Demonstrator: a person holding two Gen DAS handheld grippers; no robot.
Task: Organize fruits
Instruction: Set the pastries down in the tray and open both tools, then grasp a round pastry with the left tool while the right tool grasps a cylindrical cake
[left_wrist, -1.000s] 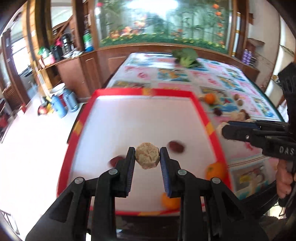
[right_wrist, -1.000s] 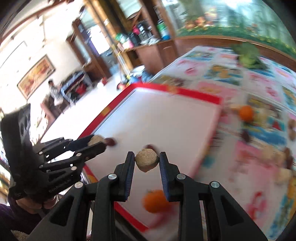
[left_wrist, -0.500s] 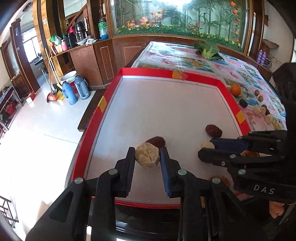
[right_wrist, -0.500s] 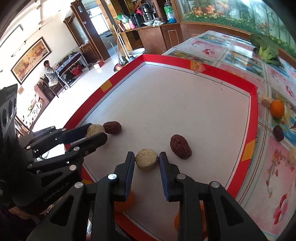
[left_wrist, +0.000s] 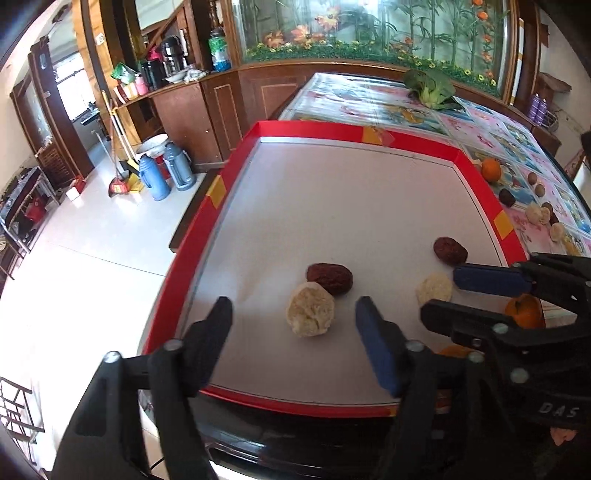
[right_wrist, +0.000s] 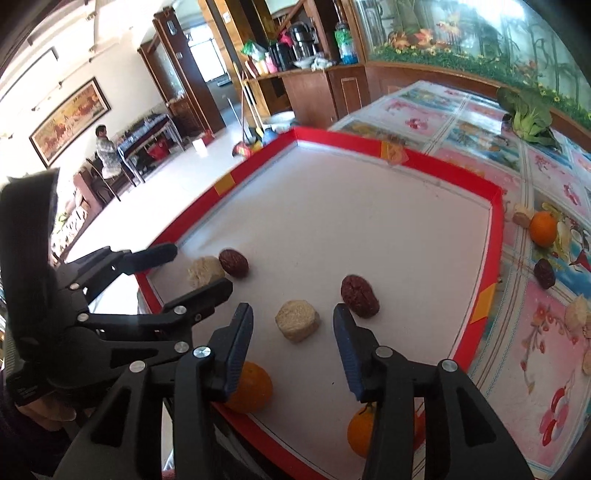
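Note:
A red-rimmed white tray (left_wrist: 236, 173) (right_wrist: 495, 258) lies on the table. My left gripper (left_wrist: 295, 328) is open around a pale round fruit (left_wrist: 311, 314) that rests on the tray beside a dark red date (left_wrist: 330, 278). My right gripper (right_wrist: 293, 334) is open around a second pale fruit (right_wrist: 297, 320) resting on the tray, with another date (right_wrist: 359, 295) just beyond it. Each gripper shows in the other view: the right one (left_wrist: 458, 295) and the left one (right_wrist: 192, 269). Two oranges (right_wrist: 251, 387) (right_wrist: 362, 430) sit at the tray's near edge.
On the patterned tablecloth right of the tray lie an orange (left_wrist: 491, 170), a date (right_wrist: 545, 273) and several small pale and brown fruits (left_wrist: 535, 214). A green vegetable (left_wrist: 430, 88) lies at the far end. The floor drops off left of the tray.
Both grippers have opened and let go of their pale fruits, which now rest on the tray. Both had been carrying them down toward the tray's near part.

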